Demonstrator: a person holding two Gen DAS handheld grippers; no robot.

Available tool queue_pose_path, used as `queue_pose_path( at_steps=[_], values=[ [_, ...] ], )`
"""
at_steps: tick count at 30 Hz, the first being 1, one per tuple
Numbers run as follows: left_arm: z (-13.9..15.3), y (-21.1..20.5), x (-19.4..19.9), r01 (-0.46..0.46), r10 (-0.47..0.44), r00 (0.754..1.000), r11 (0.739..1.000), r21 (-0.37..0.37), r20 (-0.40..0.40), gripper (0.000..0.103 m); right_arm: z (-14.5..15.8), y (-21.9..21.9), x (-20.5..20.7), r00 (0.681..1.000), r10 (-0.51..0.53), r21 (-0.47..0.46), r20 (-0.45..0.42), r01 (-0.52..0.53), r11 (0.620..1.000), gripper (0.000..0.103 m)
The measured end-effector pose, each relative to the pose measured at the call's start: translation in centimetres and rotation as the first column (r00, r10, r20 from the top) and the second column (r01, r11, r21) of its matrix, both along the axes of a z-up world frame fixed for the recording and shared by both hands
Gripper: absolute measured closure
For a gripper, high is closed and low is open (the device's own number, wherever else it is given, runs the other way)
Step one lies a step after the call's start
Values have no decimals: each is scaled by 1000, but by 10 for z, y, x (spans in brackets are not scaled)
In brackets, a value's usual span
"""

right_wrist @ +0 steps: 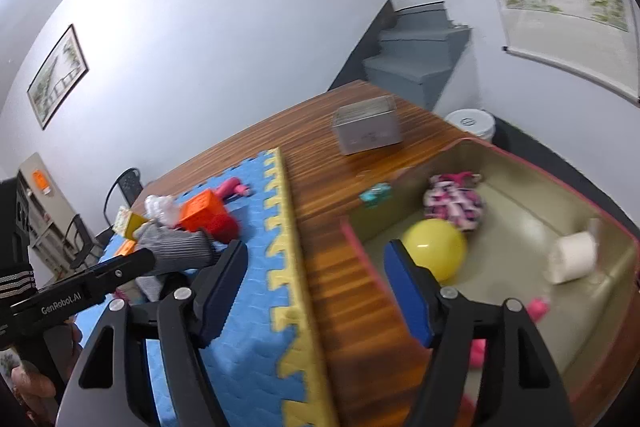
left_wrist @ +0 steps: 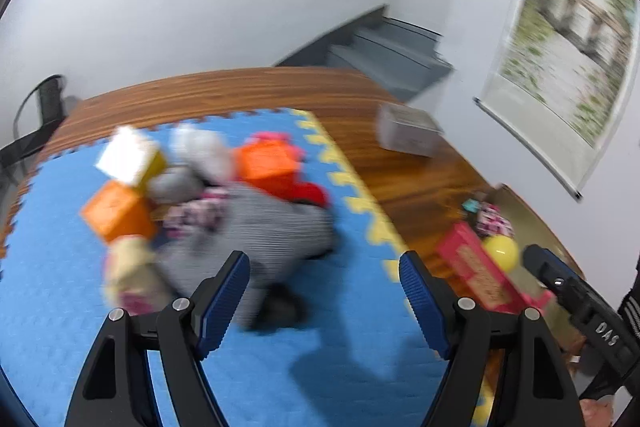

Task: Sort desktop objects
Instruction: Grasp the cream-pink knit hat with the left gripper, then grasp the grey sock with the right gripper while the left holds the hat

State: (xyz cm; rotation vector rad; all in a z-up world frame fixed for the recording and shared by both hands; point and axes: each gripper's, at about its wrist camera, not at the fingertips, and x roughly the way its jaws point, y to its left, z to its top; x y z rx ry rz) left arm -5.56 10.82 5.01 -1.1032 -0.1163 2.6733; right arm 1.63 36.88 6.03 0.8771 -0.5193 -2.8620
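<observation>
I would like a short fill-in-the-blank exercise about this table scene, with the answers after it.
1. The yellow ball lies inside the ____.
2. The pile of unsorted toys sits on the ____ foam mat.
3. The left tongs and the right tongs are both ____ and hold nothing.
4. The clear plastic container stands on the bare ____ tabletop.

Answers: box; blue; open; wooden

place: home room; cues: stairs (right_wrist: 416, 55) | framed picture (right_wrist: 58, 77) | wooden table (right_wrist: 320, 131) | foam play mat (left_wrist: 280, 367)
</observation>
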Motion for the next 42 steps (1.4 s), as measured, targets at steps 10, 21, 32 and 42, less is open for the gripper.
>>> queue_pose_path(
  at_steps=[10,21,32,42],
  values=[
    [-20,-97,-22,-187,187,982,982,-7,41,24,10,-53,-19,996,92,29,11,-93,995,26],
    [-55,-111,-35,-177,168,976,983,53,137,24,12,-90,-42,983,176,55,49,-179,982,26],
    [-59,-111,-27,-156,138,979,980,121,148,56,5,-129,-74,944,306,49,126,-314,948,26],
    [-46,-114,-19,-154,142,986,978,137,90,56,-9,-162,-114,912,350,38,216,-366,930,21]
  ],
)
